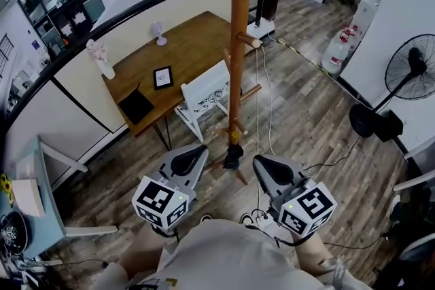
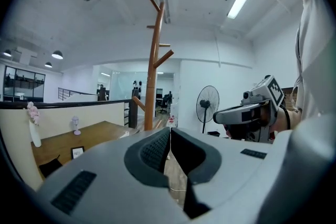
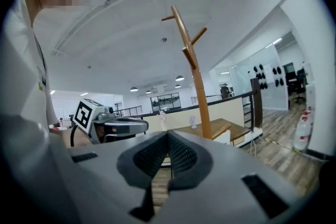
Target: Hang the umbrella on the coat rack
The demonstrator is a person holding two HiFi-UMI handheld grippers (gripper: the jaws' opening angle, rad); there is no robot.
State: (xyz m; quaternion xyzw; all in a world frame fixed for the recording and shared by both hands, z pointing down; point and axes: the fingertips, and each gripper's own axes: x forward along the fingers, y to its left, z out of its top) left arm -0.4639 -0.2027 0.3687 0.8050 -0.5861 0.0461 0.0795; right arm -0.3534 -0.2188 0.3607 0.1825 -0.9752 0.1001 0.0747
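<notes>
Pointing forward just above the person's pale shirt, the left gripper and the right gripper are held side by side, near each other but apart. Each carries its cube of black-and-white square markers. In its own view each gripper has its dark ribbed pads pressed together at the tips, with nothing between them, so both are closed and empty.

Just beyond the jaws, on the grey-brown wood-plank floor, stand the splayed feet of the tall orange-brown wooden coat rack. Low against its pole, between the two grippers in the head view, is a small black folded umbrella with a yellow piece just above it. Whether it hangs there or rests on the feet cannot be told. A thin white cord drops from a peg partway up the pole.

Behind the rack a white slatted chair stands at a brown wooden desk that bears a small black-framed picture. Well off to the right is a black pedestal fan.
</notes>
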